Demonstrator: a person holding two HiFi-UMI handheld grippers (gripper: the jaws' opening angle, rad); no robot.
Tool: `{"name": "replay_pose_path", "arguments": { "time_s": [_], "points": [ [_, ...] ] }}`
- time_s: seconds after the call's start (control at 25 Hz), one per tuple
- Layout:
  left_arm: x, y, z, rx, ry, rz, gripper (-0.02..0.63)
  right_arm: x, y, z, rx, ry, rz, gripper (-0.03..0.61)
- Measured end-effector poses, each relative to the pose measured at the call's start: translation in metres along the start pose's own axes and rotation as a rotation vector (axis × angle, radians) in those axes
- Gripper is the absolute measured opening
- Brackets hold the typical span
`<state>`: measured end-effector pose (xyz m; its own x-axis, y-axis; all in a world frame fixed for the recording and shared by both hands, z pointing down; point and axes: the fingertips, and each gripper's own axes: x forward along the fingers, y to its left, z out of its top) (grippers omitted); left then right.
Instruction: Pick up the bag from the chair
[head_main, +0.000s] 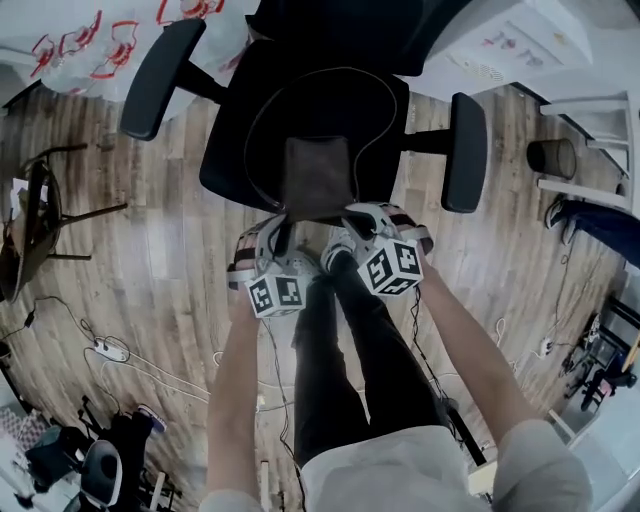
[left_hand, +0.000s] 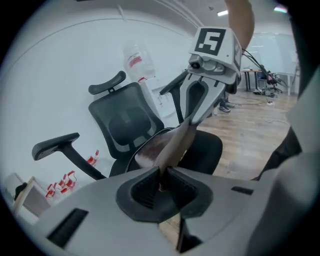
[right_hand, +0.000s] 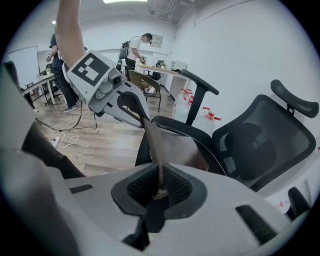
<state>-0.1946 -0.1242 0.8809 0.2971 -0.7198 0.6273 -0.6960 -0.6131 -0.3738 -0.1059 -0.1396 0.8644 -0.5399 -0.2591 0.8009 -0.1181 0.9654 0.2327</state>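
Observation:
A flat brown bag (head_main: 316, 178) lies on the seat of a black office chair (head_main: 240, 150), its near edge raised. My left gripper (head_main: 279, 230) is shut on the bag's near left corner, and my right gripper (head_main: 351, 216) is shut on the near right corner. In the left gripper view the bag (left_hand: 172, 142) runs as a taut strip from my jaws to the right gripper (left_hand: 194, 119). In the right gripper view the bag (right_hand: 172, 147) stretches from my jaws up to the left gripper (right_hand: 142, 119).
Two armrests (head_main: 158, 78) (head_main: 465, 150) flank the seat. Cables and a power strip (head_main: 110, 350) lie on the wood floor at left, near a folding chair (head_main: 40, 215). A dark bin (head_main: 552, 157) stands at right. People stand by desks (right_hand: 155, 70) in the background.

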Motion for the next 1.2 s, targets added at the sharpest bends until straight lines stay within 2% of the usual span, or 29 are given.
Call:
{"name": "replay_pose_path", "arguments": {
  "time_s": [0.24,0.48,0.68,0.88,0.96,1.08,1.2],
  "points": [
    [-0.024,0.019,0.035,-0.232,0.003,0.025,0.037,-0.040,-0.018,0.020,0.086,-0.016,-0.037,0.035],
    [-0.056,0.025,0.078,-0.281,-0.007,0.003,0.034,-0.087,-0.029,0.034,0.141,-0.028,-0.044,0.032],
    [-0.092,0.027,0.112,-0.329,-0.026,-0.032,0.029,-0.131,-0.028,0.050,0.192,-0.063,-0.011,0.032],
    [-0.129,0.046,0.161,-0.366,-0.075,-0.027,0.029,-0.185,-0.044,0.077,0.217,-0.114,-0.011,0.032],
    [-0.147,0.053,0.178,-0.415,-0.101,-0.021,0.031,-0.207,-0.048,0.089,0.226,-0.139,-0.002,0.032],
    [-0.169,0.068,0.197,-0.528,-0.130,-0.009,0.031,-0.234,-0.055,0.110,0.230,-0.164,0.019,0.031],
    [-0.190,0.083,0.214,-0.565,-0.140,0.016,0.031,-0.255,-0.060,0.130,0.242,-0.183,0.029,0.031]
  ]
}}
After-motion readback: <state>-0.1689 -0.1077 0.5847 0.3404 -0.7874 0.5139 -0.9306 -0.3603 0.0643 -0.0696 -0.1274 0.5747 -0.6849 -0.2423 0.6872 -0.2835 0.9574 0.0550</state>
